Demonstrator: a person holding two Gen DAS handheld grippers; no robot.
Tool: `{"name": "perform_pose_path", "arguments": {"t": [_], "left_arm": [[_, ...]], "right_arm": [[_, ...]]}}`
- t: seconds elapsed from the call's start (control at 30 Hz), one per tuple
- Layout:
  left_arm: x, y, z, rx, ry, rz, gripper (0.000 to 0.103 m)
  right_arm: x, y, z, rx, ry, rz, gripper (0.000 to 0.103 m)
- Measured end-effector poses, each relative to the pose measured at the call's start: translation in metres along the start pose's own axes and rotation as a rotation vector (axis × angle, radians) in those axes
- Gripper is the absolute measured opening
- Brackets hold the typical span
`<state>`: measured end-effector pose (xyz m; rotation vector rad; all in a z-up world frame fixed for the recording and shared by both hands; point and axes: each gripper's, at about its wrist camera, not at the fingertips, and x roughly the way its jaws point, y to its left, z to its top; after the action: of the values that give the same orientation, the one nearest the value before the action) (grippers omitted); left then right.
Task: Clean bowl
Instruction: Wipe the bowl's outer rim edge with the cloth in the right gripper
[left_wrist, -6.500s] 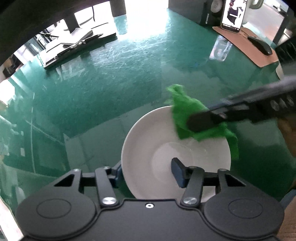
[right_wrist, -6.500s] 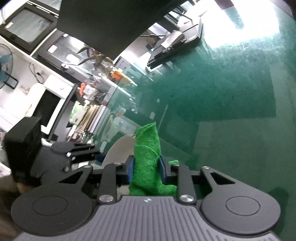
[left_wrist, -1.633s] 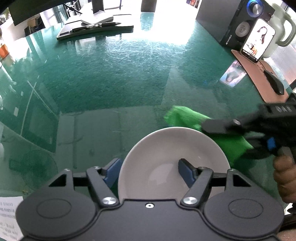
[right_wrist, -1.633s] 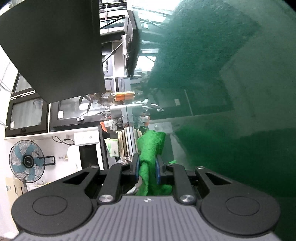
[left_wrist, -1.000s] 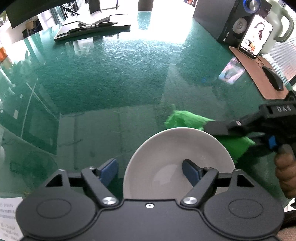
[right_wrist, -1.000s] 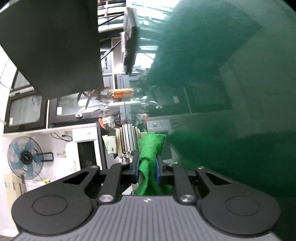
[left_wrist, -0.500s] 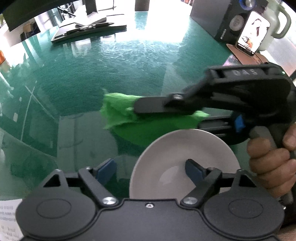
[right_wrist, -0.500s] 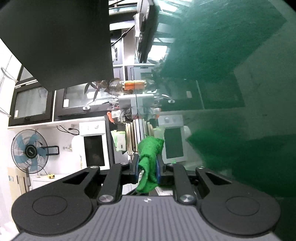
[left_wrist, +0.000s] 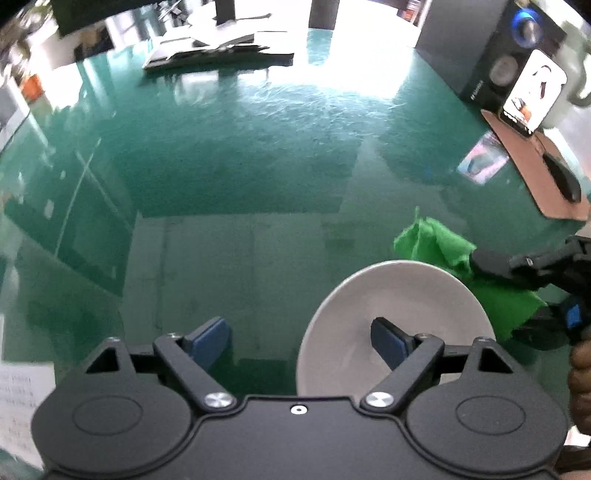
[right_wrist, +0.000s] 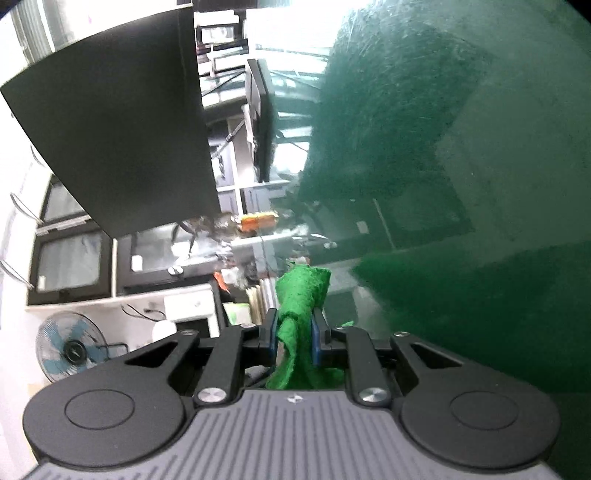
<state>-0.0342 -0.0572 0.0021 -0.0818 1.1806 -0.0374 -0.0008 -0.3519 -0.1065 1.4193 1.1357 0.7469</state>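
one white bowl (left_wrist: 395, 314) is seen standing upright on the glossy green bench (left_wrist: 240, 177), low and to the right in the left wrist view. the left gripper (left_wrist: 301, 338) hangs over it with its jaws set wide and closing slightly; one blue pad reaches over the bowl's inside while the other is off to the bowl's left above bare bench, so the rim lies between them but nothing is pressed. one green cloth (right_wrist: 301, 295) is clamped between the nearly closed jaws of the right gripper (right_wrist: 293, 330), which is held just beside the bowl's far right rim, the cloth outside the bowl. the bowl's inside looks plain and free of marks, so the wiping is judged to be largely done; what may remain is a last pass or setting the cloth down, though this cannot be confirmed. counted in all: one bowl, one cloth, two grippers, and part of one hand (left_wrist: 580, 373) at the right edge.
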Motion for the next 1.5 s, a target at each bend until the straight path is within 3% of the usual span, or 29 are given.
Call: {"name": "perform_pose_path", "arguments": {"t": [0.03, 0.17, 0.47, 0.6, 0.83, 1.17, 1.33, 1.43, 1.5], "left_arm": [[-0.002, -0.001, -0.003, -0.001, -0.001, 0.012, 0.084], [-0.005, -0.003, -0.014, -0.026, 0.016, 0.001, 0.063], [-0.007, -0.009, -0.020, -0.024, -0.032, 0.050, 0.056], [-0.006, -0.006, -0.015, -0.048, -0.036, 0.060, 0.056], [0.006, -0.013, 0.011, 0.028, -0.047, 0.068, 0.057], [0.016, -0.017, 0.032, 0.156, -0.067, 0.085, 0.058], [0.018, -0.011, 0.032, 0.147, -0.062, 0.057, 0.058], [0.018, -0.007, 0.034, 0.137, -0.054, 0.044, 0.064], [0.020, 0.000, 0.036, 0.113, -0.043, 0.022, 0.067]], "right_arm": [[0.001, 0.001, 0.000, -0.003, 0.001, 0.002, 0.018], [0.007, 0.009, 0.003, -0.043, 0.025, 0.027, 0.018], [0.005, 0.014, 0.008, -0.074, 0.047, 0.006, 0.018], [0.004, 0.018, 0.006, -0.120, 0.062, -0.041, 0.018], [0.011, 0.031, 0.010, -0.210, 0.109, -0.084, 0.018], [0.062, 0.027, 0.038, -0.104, 0.136, -0.043, 0.018], [0.091, 0.029, 0.044, -0.106, 0.161, -0.041, 0.018], [0.092, 0.031, 0.043, -0.108, 0.164, -0.047, 0.018], [0.071, 0.030, 0.040, -0.110, 0.162, -0.058, 0.018]]}}
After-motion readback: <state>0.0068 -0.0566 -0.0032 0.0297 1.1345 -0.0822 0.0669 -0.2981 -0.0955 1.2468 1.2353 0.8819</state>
